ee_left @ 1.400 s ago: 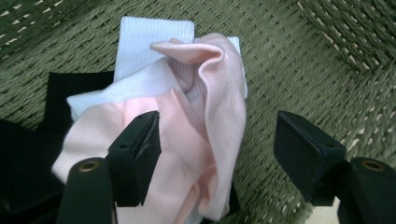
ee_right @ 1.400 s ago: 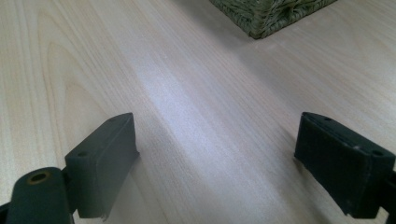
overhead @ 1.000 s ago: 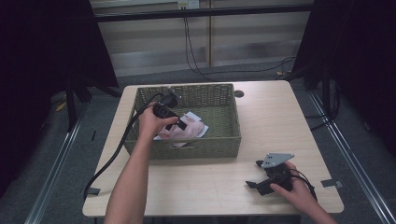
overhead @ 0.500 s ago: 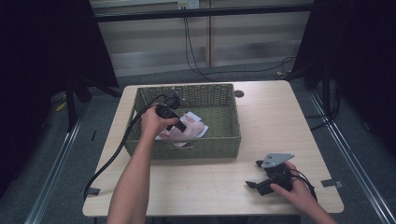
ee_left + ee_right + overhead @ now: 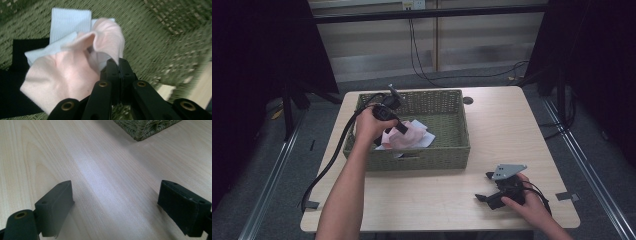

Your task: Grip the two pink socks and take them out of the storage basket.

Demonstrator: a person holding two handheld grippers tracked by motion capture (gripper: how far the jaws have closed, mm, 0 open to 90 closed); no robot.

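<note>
Pink soft cloth (image 5: 67,75) lay bunched inside the green woven rectangular basket (image 5: 452,150), at about 10 o'clock from the table's centre in the high view, with a fold of it clamped in the left gripper (image 5: 119,65).

Nearest the person, at about 5 o'clock on the pale wooden table (image 5: 432,200), the right gripper (image 5: 486,186) rested low over bare wood, its 2 jaws standing wide apart with nothing between them; in the right gripper view, a corner of the basket showed beyond them at 1 o'clock.

Farther off, the left hand (image 5: 371,125) held the left gripper over the basket's left half. Its jaws had just been closing and stood pressed together on the pink cloth, which rose in a peak toward them. Under the pink cloth lay a white ribbed cloth (image 5: 70,22), and at 9 o'clock in the left gripper view a black cloth (image 5: 15,75) lay flat on the basket floor.
</note>
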